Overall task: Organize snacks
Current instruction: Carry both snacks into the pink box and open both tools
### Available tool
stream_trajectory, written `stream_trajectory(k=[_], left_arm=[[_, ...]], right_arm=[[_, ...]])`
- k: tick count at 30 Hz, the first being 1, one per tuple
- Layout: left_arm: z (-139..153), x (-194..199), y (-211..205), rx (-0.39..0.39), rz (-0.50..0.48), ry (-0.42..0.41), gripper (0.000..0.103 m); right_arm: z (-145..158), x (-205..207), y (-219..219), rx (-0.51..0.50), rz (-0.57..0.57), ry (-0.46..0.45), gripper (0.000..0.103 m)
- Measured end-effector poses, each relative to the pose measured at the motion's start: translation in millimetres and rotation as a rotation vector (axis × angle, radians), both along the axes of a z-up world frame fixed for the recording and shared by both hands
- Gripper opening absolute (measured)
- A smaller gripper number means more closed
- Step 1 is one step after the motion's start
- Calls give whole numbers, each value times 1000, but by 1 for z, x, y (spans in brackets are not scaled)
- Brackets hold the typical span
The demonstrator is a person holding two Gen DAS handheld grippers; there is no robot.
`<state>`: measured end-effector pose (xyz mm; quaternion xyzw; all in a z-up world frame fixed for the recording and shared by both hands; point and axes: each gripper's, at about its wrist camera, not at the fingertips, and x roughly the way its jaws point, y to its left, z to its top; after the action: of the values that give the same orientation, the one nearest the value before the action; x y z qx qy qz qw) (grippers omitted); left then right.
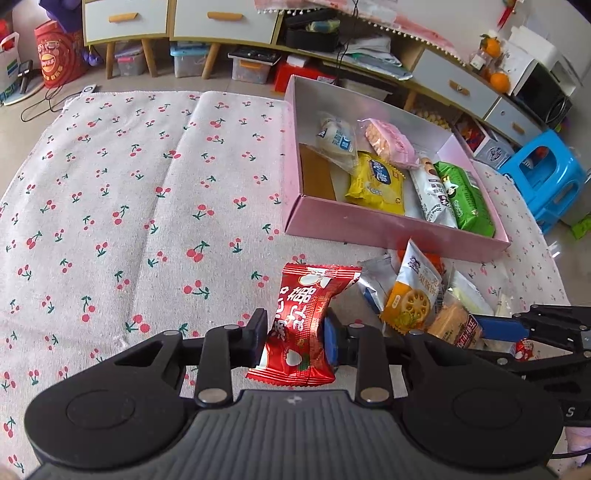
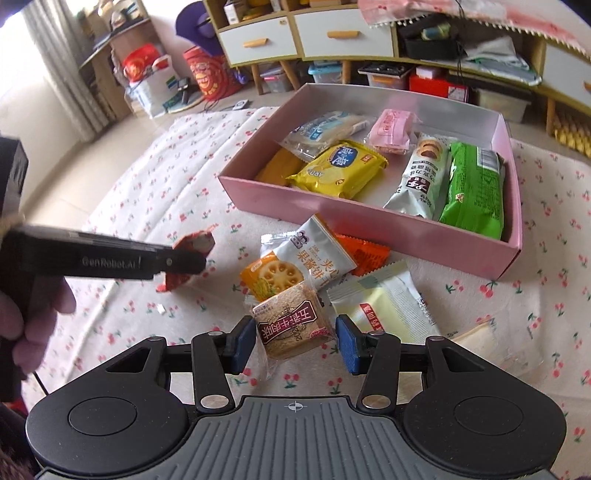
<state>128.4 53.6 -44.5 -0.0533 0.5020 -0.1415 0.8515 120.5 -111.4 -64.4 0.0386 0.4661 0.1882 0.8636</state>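
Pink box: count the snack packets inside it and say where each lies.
5 in the pink box: white-blue packet at back-left, pink packet behind centre, yellow packet front-centre, white cookie packet beside the green packet at right. More may hide underneath.

Bright, even daylight across both views, strongest from a curtained window (image 2: 55, 55) blown out at the upper left of the right wrist view. Soft, faint shadows under the snack packets on the cherry-print cloth (image 1: 129, 192). Mild glare on the foil of the red wrapper (image 1: 306, 321) and on the white inner wall of the pink box (image 2: 406, 99). Heavy fisheye bending of the cabinets (image 1: 221, 22) toward the edges, dark vignetted corners. Centre sharp; periphery slightly soft and smeared.
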Motion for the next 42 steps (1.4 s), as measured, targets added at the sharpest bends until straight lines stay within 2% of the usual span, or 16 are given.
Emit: stream_trajectory(k=[4,9,18,31,38,42], left_arm=[[5,-1,4,-69,19,33,28],[16,-3,5,-101,31,3,28],[33,9,1,-190,74,-79,28],[32,37,-6,-280,153,-168,28],[24,47,-21,-272,166,-214,28],[20,46,-27,-230,160,-225,28]], right_arm=[[2,2,-4,51,-28,37,46],[8,5,-11,129,-81,61,46],[28,17,-34,268,-223,-7,46],[26,40,-52,361,-383,-75,46],[13,54,-51,374,-449,-73,47],[6,59,-48,366,-461,-64,47]])
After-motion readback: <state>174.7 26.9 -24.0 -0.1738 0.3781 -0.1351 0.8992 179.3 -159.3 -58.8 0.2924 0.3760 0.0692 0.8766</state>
